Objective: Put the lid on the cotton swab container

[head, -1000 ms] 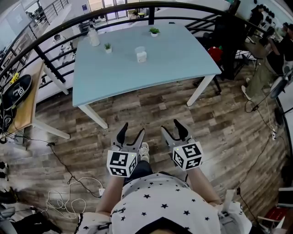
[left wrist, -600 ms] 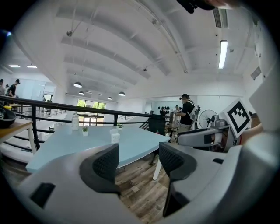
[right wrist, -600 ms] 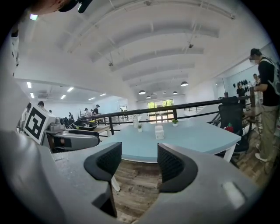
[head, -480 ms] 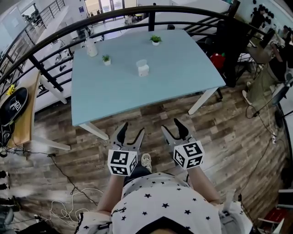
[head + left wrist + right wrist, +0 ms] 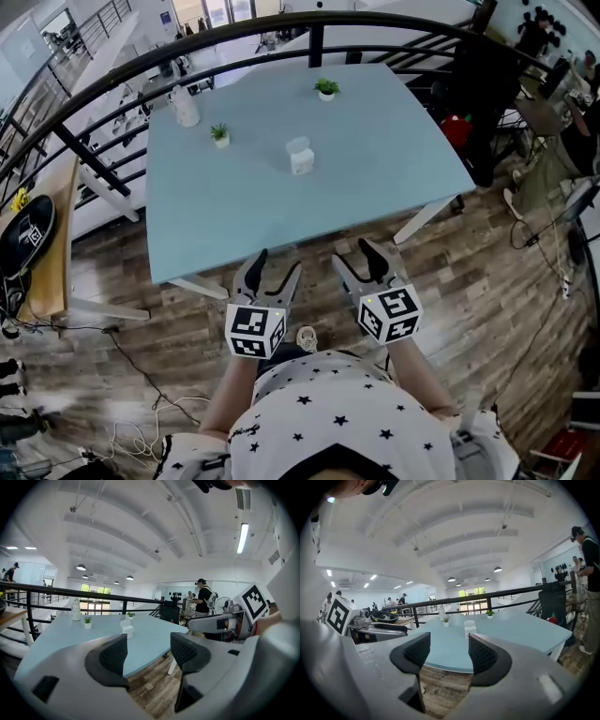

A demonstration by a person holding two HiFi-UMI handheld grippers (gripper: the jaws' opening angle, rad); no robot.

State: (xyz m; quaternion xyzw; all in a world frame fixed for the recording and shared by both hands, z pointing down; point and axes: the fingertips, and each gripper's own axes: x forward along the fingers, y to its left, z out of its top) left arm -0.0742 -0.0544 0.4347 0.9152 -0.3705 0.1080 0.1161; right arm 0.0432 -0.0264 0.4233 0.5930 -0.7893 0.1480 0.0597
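Zero steps judged done: left gripper [image 5: 274, 265] and right gripper [image 5: 356, 255] are held wide open, empty, near the table [image 5: 375, 141] edge; container [image 5: 301, 157] far off, untouched.

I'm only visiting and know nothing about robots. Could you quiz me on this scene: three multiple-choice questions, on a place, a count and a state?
1. Where is the cotton swab container? A on the light blue table; B on the floor; C on a shelf.
2. How many potted plants stand on that table? A one; B two; C four.
3. How are the left tongs and the right tongs? A both open, empty; B both shut tight; C one open, one shut.
Answers: 1 A, it stands near the table's middle. 2 B, one at left, one at the far edge. 3 A, each gripper view shows pads apart, nothing between.
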